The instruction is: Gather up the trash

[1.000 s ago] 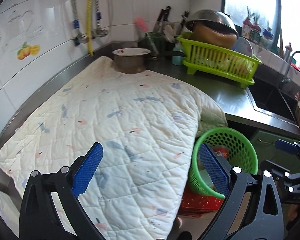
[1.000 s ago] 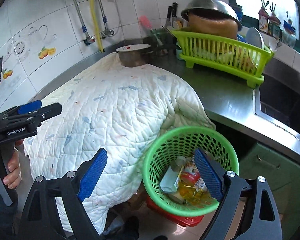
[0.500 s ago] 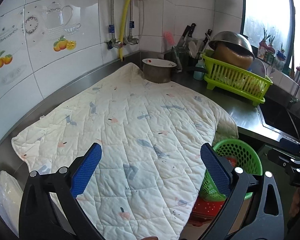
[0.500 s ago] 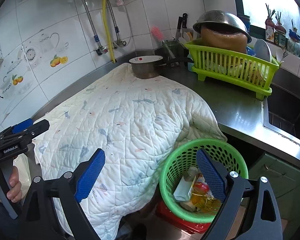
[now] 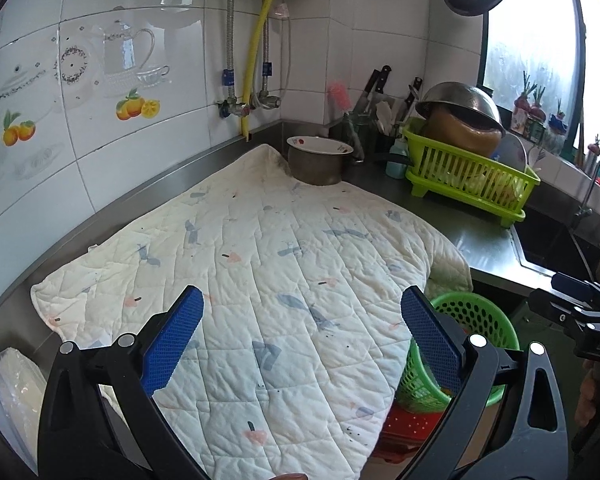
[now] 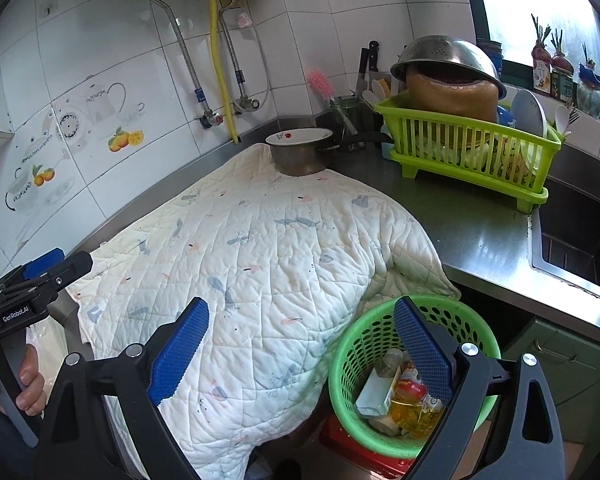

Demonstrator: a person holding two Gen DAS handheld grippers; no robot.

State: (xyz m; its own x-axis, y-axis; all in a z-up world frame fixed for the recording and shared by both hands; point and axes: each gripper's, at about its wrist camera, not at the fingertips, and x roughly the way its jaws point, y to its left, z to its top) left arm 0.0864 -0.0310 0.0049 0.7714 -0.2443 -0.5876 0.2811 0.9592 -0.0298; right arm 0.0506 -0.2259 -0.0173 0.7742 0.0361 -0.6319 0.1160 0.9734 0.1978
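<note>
Both grippers, left and right, wide open and empty; green basket lower right holds trash; quilted worktop looks clear.

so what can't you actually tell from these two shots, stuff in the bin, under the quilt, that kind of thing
- Green basket, left wrist view: contents hidden by the quilt and a blue finger pad.
- Same basket, right wrist view: bottles and wrappers show, but labels are too small, and the pad covers part.
- Counter under the quilt: hidden in both views.
- Red crate beneath the basket: mostly covered.
- Plastic bag: cut off by the edge.
</note>
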